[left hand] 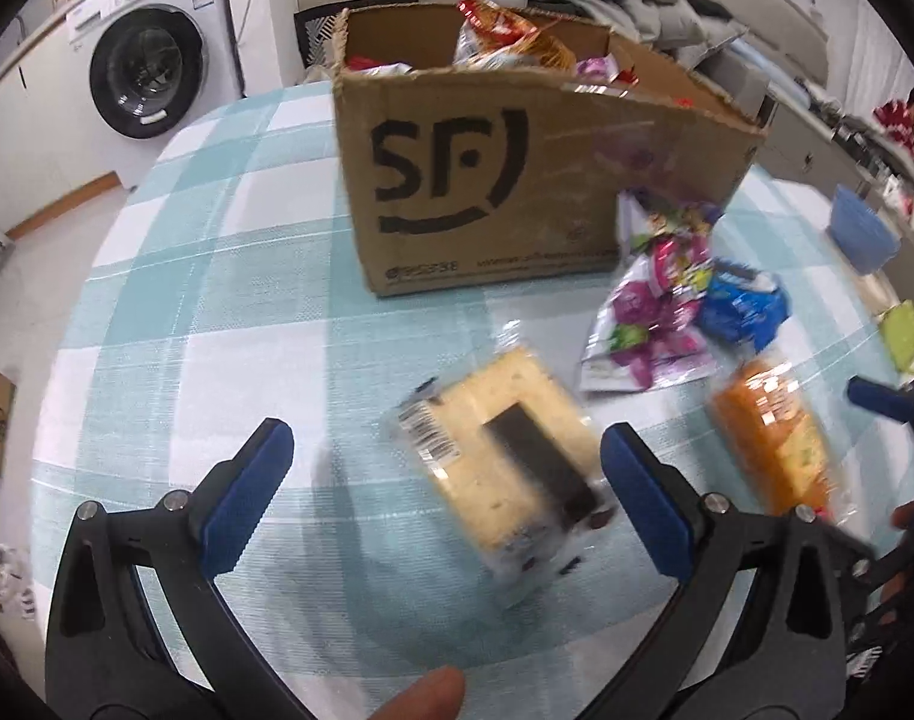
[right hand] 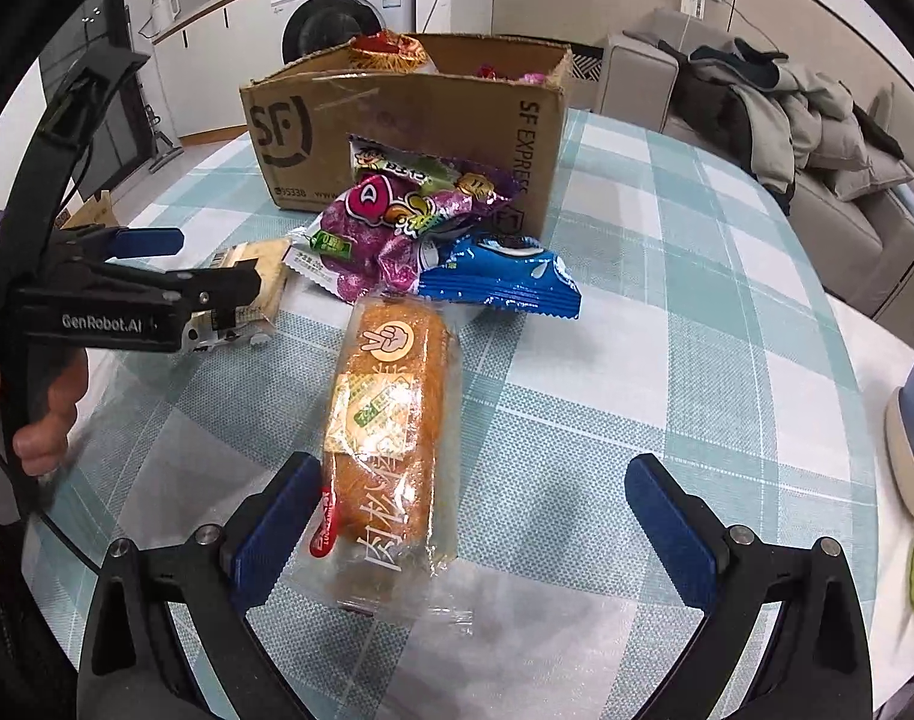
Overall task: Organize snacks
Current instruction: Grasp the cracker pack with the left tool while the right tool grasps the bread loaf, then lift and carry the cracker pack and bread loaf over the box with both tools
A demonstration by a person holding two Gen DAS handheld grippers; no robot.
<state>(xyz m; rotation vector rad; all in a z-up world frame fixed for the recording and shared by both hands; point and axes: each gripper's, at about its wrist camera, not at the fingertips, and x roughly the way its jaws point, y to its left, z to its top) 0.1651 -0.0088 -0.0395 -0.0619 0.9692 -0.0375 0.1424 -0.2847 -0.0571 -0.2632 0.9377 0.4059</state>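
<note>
Between the right tongs' [right hand: 466, 531] blades, but hard over to the left pad [right hand: 276, 531], lies the orange bun pack [right hand: 390, 432]; pads are wide apart, gripping nothing, w/ lots of bare cloth btwn pack and right pad. Pack's long axis runs straight away from the tongs, toward the box [right hand: 396, 138], so the pads face its long sides; near end sits level w/ the pads, far end stops just short of the blue pack [right hand: 499, 276] and purple bag [right hand: 396, 222] piled against the box front. Left tongs [left hand: 444, 504] are also spread and empty; the pale cake [left hand: 505, 468] lies btwn them, nearer the right pad [left hand: 643, 504], long axis slanting from far-left to near-right. That view is blurred, so contact w/ the pad can't be told. Each pack is nearer its own tongs. My read: the right tongs need a small shift left to centre the bun before closing; box lies dead ahead, beyond the pile.
</note>
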